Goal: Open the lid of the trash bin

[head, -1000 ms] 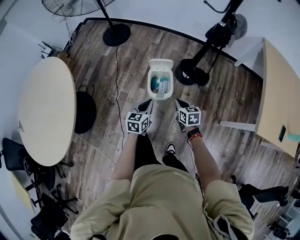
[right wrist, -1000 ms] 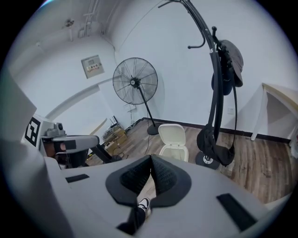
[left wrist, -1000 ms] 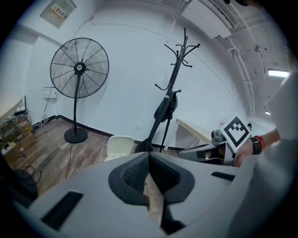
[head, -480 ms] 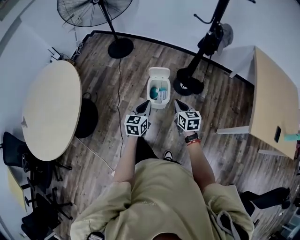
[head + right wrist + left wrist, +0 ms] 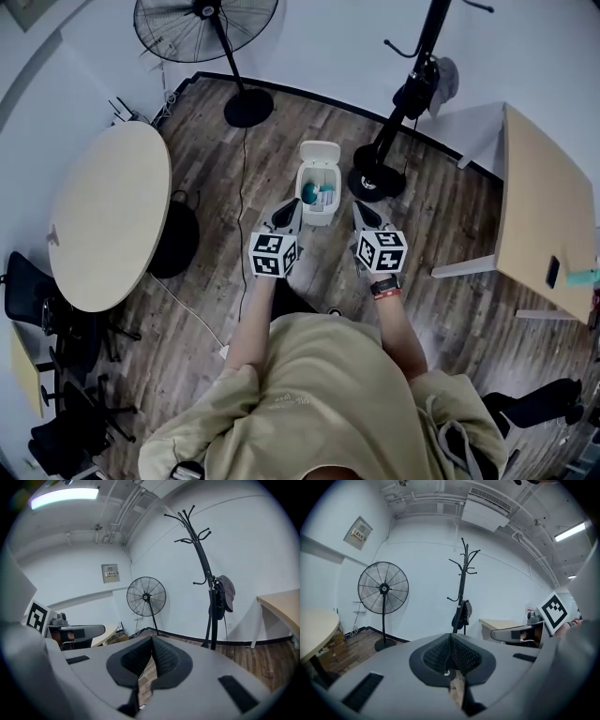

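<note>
Head view, nearest first: left tongs [image 5: 289, 211] and right tongs [image 5: 361, 211] are both clenched on nothing (tips pointing forward). Just beyond them the white trash bin [image 5: 314, 220] stands on the wood floor [image 5: 441, 216], its lid [image 5: 320, 153] already tipped up and contents showing. Opening looks done; the next move probably needs no grasp.

Head view steeply down from above; both gripper views level, sharing fan [image 5: 383, 588], coat stand [image 5: 461, 581].
</note>
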Tool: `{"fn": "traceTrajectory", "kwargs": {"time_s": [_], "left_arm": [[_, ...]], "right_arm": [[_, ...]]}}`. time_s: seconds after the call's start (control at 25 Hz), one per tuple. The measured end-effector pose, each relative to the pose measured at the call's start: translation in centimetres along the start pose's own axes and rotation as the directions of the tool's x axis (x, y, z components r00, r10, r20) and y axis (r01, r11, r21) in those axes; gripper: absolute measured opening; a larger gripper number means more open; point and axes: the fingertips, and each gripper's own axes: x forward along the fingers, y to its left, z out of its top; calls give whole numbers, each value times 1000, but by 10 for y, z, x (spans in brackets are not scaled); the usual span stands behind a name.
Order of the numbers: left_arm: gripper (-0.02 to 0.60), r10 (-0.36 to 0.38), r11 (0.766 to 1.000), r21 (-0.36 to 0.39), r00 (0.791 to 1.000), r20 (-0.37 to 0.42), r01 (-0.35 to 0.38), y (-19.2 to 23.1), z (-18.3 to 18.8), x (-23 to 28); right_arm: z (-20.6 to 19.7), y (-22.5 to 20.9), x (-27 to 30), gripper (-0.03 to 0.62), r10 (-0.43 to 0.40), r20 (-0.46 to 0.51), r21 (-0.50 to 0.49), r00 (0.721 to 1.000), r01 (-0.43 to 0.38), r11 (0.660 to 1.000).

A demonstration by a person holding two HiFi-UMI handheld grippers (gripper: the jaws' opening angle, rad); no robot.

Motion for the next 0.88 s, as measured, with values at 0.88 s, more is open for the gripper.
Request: {"fn": "traceTrajectory", "kwargs": {"time_s": [0.88], "left_arm": [[23,32,999,39,990,138,-38,-31,39,-34]], "right_arm": [[47,11,-51,15,-40,188,-67,981,53,996]]}}
